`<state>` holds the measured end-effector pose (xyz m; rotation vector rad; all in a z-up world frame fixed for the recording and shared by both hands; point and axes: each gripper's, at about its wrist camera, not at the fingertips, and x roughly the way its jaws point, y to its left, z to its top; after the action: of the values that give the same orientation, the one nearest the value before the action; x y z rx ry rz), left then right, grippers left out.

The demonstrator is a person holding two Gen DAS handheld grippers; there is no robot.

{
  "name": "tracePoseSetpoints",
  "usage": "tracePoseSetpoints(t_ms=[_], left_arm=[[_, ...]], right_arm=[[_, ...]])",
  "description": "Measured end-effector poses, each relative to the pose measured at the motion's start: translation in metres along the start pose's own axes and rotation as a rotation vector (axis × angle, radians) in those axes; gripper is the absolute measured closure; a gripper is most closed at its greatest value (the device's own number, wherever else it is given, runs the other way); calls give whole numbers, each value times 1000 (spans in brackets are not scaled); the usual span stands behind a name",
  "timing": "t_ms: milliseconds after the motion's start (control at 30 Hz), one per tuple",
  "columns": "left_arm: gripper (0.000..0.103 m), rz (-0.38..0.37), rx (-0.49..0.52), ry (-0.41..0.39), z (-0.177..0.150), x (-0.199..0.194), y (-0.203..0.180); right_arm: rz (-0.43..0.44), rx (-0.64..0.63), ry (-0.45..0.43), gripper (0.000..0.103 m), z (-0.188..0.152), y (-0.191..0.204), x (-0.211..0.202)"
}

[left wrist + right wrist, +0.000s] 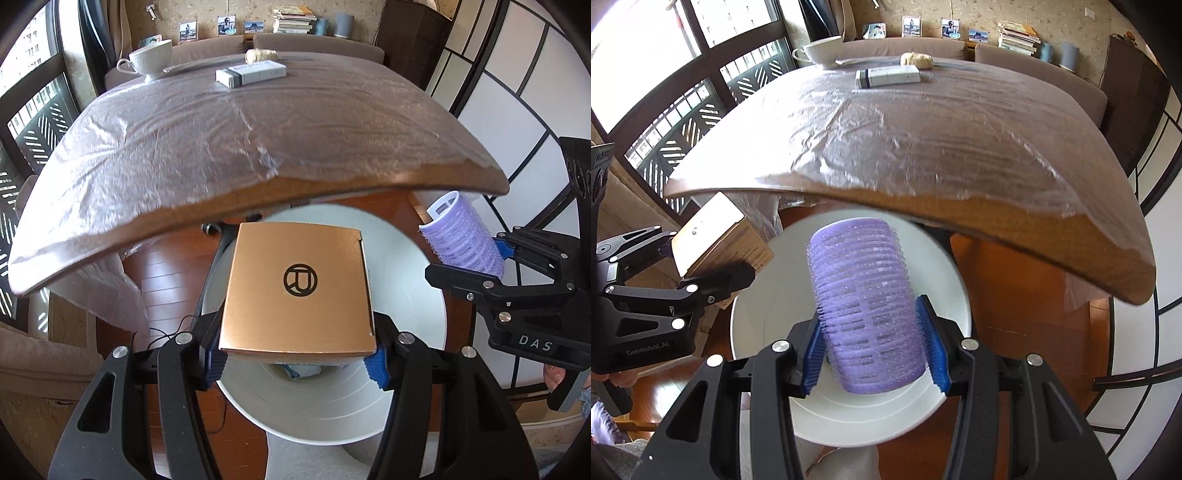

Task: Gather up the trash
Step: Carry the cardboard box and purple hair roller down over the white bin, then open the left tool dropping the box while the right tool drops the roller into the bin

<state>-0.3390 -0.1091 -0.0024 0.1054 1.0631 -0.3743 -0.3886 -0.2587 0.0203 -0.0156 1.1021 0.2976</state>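
The left claw [295, 363] is pointing steeply downward, its blue pads [377, 365] pressing on both sides of what it is carrying. The right claw [875, 354] is angling down just beside it, likewise clamping its load.

Box [297, 286] and roller [866, 314] above bin [768, 314]

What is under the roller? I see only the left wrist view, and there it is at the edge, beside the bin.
Observer: In the right wrist view the roller hangs over the open bin, inside its rim.
Operator: Is it gripped on both sides?
Observer: Yes, the right gripper is shut on it from both sides.
Operator: And what does my box show from there?
Observer: The box shows a side wall with lines of small print.
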Motion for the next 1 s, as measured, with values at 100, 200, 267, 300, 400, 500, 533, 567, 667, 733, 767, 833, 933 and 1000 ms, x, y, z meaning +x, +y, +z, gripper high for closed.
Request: tracePoseSetpoints(t_ms=[100,200,267,300,400,500,533,567,667,733,767,833,933,1000], left_arm=[[43,4,2,17,-11,5,-3],[43,10,6,37,-21,13,-5],[43,12,7,50,-25,17,-7],[43,13,9,57,-27,20,-8],[43,17,12,78,-33,28,-9],[43,18,19,100,-35,39,-8],[43,20,20,105,-35,41,-9],[43,20,21,112,-36,45,-9],[43,18,19,130,-37,53,-7],[43,18,19,143,-38,59,-6],[43,19,21,148,-38,62,-5],[43,22,25,156,-38,64,-5],[43,23,25,163,-37,68,-5],[43,23,23,166,-37,70,-4]], right_arm=[[-2,1,15,57,-10,-1,6],[-1,2,33,57,-18,-2,13],[0,3,45,57,-23,-3,19],[0,4,52,57,-23,-4,23],[4,14,75,57,-27,-6,34],[10,23,93,57,-29,-7,44],[10,24,99,57,-29,-7,47],[11,26,106,57,-29,-8,51],[14,28,120,57,-28,-9,58],[14,31,129,57,-26,-8,62],[15,34,133,57,-26,-8,65],[19,41,141,57,-27,-7,68],[23,51,151,57,-28,-12,69],[24,54,158,57,-29,-12,71]])
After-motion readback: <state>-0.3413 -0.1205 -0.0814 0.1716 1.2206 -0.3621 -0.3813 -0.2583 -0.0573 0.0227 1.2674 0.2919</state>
